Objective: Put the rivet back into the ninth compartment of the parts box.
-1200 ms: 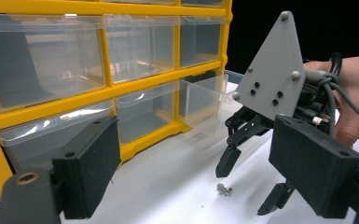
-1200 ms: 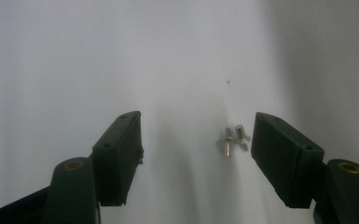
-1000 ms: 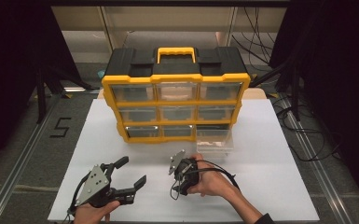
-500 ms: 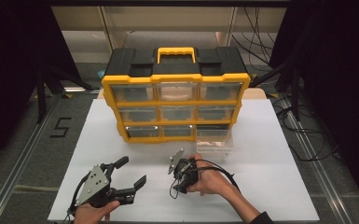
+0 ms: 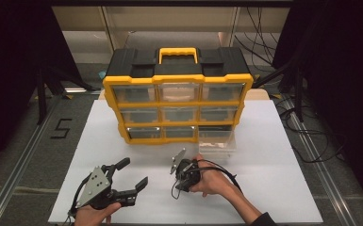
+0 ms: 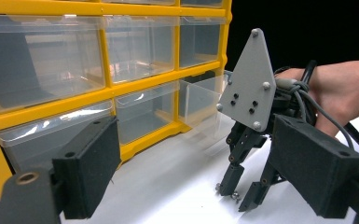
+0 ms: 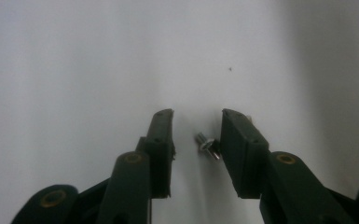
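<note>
The small silver metal screw [image 7: 207, 146] lies on the white bench [image 5: 273, 155] at 6 o'clock of the yellow drawer organiser [image 5: 179, 101], between the right claw's [image 7: 196, 140] jaws, which have just been closing around it without pinching yet; the left claw [image 5: 133, 173] waits open.

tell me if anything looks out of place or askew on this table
One clear plastic drawer at the bottom right of the yellow and black drawer cabinet is pulled out, while the others sit flush. A small silver screw lies loose on the white table, between the open jaws of the right tool, touching one jaw.
</note>
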Demonstrator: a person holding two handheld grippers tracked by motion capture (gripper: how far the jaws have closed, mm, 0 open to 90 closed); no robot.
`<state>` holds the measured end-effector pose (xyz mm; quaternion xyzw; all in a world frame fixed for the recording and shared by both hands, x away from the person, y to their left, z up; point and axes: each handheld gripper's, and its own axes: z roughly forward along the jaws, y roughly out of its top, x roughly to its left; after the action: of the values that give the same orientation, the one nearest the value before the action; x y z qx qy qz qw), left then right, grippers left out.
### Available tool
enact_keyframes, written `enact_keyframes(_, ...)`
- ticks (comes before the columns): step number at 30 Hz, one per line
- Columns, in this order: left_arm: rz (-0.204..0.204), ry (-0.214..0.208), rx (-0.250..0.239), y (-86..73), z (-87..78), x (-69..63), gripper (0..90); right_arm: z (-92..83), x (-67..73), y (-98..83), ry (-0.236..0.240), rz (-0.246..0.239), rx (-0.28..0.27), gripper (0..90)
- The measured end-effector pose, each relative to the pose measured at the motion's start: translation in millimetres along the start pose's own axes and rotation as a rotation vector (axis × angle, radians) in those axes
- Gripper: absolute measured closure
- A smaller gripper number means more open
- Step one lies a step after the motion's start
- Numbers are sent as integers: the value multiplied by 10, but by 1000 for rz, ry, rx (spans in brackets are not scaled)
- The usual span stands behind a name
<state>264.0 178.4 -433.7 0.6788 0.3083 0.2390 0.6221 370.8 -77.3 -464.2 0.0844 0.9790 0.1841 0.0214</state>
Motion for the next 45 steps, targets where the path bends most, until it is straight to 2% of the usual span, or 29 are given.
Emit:
enact_keyframes(2,-1,0,-1,1,-1,0,161,-4,-6,-12,-10,14,0,687)
enact_keyframes(3,0,0,-1,0,-1,1,162,-7,-5,-23,6,52,15,717)
enact_keyframes(5,0,0,-1,0,-1,0,161,-11,-31,-33,12,38,13,747)
enact_keyframes(8,0,0,-1,1,-1,0,162,-15,-24,-33,5,52,22,776)
enact_keyframes(9,0,0,-1,1,-1,-1,162,-10,-35,-36,4,39,14,813)
enact_keyframes(12,0,0,-1,1,-1,-1,162,-7,-47,-42,13,37,6,820)
enact_keyframes(14,0,0,-1,1,-1,-1,162,-12,-39,-32,-2,30,17,828)
enact_keyframes(15,-1,0,-1,1,-1,-1,162,-16,-20,-29,-3,49,27,829)
enact_keyframes(18,0,-1,-1,1,-1,0,162,-17,-19,-28,-3,46,26,831)
enact_keyframes(21,-1,-1,-2,3,-1,0,162,-26,-18,-16,-10,20,22,832)
enact_keyframes(23,-1,-1,-2,2,-1,0,162,-48,-4,-11,-15,38,32,832)
enact_keyframes(24,-1,-1,-2,3,-2,1,162,-68,-13,-11,-20,29,-14,832)
enact_keyframes(27,0,0,-2,3,-3,2,162,-143,-23,-4,-28,30,-28,832)
enact_keyframes(28,1,0,-1,3,-3,3,162,-173,-4,5,-17,55,-38,832)
enact_keyframes(31,0,0,-2,3,-3,2,162,-293,-15,13,-38,57,-68,832)
enact_keyframes(38,0,1,-2,3,-2,3,162,-396,-34,13,-47,44,-97,833)
enact_keyframes(45,-1,1,-2,2,-1,2,162,-562,-52,16,-88,43,-151,832)
